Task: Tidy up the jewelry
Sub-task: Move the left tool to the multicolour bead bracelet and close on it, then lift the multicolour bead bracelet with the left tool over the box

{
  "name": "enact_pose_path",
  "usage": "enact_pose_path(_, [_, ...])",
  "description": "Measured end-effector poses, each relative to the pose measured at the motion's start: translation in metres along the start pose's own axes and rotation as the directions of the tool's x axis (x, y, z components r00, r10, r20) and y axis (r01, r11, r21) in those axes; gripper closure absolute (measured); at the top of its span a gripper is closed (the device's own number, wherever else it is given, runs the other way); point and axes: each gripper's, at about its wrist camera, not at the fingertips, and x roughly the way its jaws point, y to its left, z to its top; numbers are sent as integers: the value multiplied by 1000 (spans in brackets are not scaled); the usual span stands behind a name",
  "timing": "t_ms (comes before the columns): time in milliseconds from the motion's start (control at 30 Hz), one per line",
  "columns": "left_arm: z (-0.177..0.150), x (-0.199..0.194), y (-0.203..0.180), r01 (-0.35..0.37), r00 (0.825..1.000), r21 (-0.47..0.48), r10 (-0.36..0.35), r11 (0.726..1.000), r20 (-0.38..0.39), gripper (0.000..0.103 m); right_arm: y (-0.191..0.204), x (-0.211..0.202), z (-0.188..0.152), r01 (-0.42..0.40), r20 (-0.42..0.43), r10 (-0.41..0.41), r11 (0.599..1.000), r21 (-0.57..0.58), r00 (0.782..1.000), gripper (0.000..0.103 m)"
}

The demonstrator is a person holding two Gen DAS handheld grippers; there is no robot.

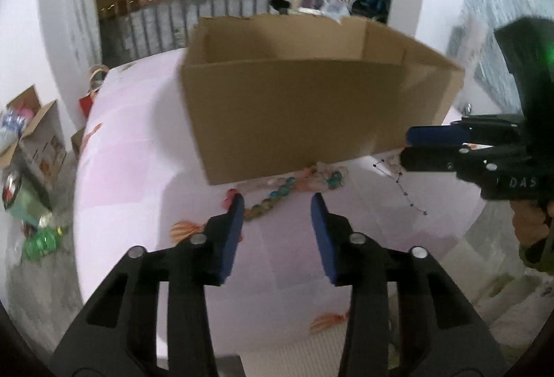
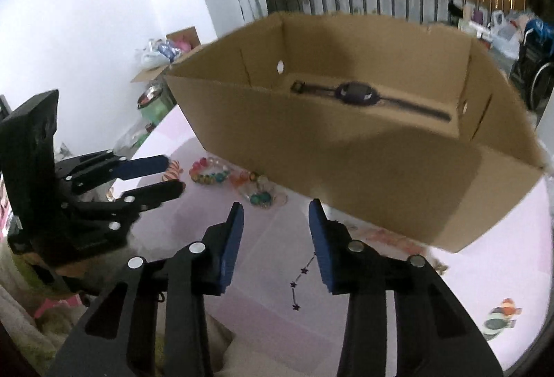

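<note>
Pale pink covered the counter (image 2: pixel 214 238), with clothes hanging behind railings at the top of the frame. A cardboard box (image 2: pixel 346 162) sat mid-frame with a watch (image 2: pixel 353 92) already inside. Beaded bracelets (image 2: pixel 211 173) lay at the box's near foot, and a star chain (image 2: pixel 300 283) lay just beside them. Both the left tongs (image 1: pixel 276 203) and right tongs (image 2: pixel 275 209) stood spread and empty. It looked like the reaching step; next, I judged, came a careful pinch on thin beads.
</note>
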Motion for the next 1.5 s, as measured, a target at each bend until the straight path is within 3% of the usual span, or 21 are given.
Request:
enact_pose_path(167, [6, 32, -8, -6, 998, 80, 10, 997, -55, 80, -4, 16, 1, -16, -29, 17, 999, 31, 999, 65])
enact_pose_path(500, [10, 56, -18, -53, 994, 186, 70, 981, -82, 83, -14, 22, -3, -24, -48, 27, 997, 67, 998, 65])
enact_pose_path(667, [8, 57, -22, -62, 994, 211, 80, 975, -75, 94, -15, 20, -7, -21, -48, 25, 997, 77, 999, 65])
enact_pose_path(1033, [-7, 11, -38, -65, 996, 286, 46, 956, 71, 95, -16, 18, -7, -11, -43, 15, 995, 98, 999, 65])
enact_pose_path(1200, [-22, 13, -45, -41, 999, 326, 31, 945, 37, 94, -10, 22, -6, -21, -54, 26, 995, 96, 998, 65])
enact_pose_path(1333, [-23, 15, -39, 7, 1000, 268, -5, 963, -9, 93, -6, 24, -6, -35, -62, 41, 995, 97, 997, 65])
enact_pose_path(1400, [-22, 12, -34, 44, 999, 224, -40, 974, -22, 87, -6, 26, -4, -45, -67, 52, 993, 105, 996, 65])
enact_pose_path(1467, [-20, 7, -26, 110, 994, 167, -107, 980, -23, 72, -6, 29, -3, -57, -70, 65, 992, 116, 995, 65])
enact_pose_path(1500, [-20, 5, -21, 133, 991, 141, -132, 981, -19, 72, -6, 31, -2, -59, -71, 67, 991, 117, 995, 65])
